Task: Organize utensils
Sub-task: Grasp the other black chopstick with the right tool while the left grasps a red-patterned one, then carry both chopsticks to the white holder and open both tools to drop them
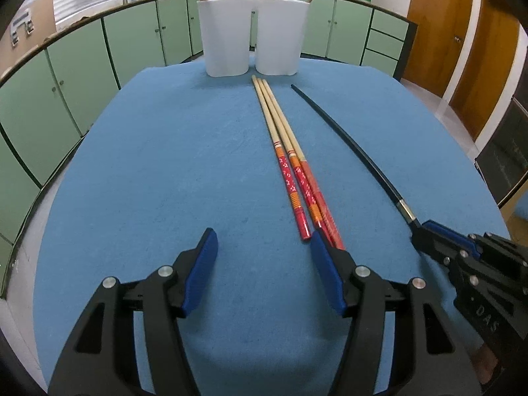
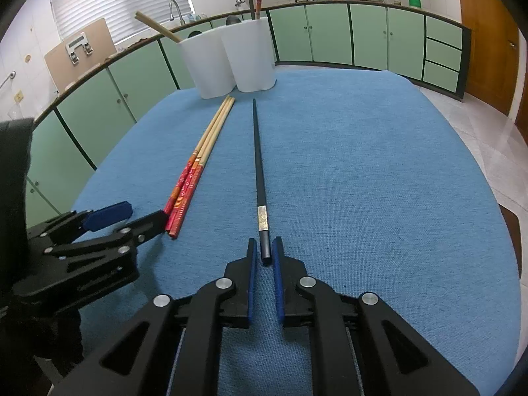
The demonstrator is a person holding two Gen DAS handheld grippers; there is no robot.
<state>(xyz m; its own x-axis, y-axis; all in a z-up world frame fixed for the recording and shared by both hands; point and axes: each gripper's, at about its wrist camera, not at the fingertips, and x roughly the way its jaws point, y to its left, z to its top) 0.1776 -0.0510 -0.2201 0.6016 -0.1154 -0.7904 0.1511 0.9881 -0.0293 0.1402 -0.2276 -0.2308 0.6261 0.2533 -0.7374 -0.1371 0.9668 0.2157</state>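
Three red-and-wood chopsticks (image 1: 290, 161) lie side by side on the blue cloth (image 1: 165, 165), tips toward a white two-part utensil holder (image 1: 252, 34). A black chopstick (image 2: 259, 171) lies to their right. My left gripper (image 1: 264, 241) is open and empty, its right finger beside the red ends. My right gripper (image 2: 264, 250) is nearly closed around the black chopstick's near end, with narrow gaps showing at each pad; it also shows in the left wrist view (image 1: 429, 234). The holder (image 2: 227, 59) contains wooden, black and red chopsticks.
Green kitchen cabinets (image 1: 82, 66) curve around behind the table, with a sink tap, pots and a green flask on the counter. Wooden doors (image 1: 439, 33) stand at the right. The left gripper shows at the left of the right wrist view (image 2: 109, 224).
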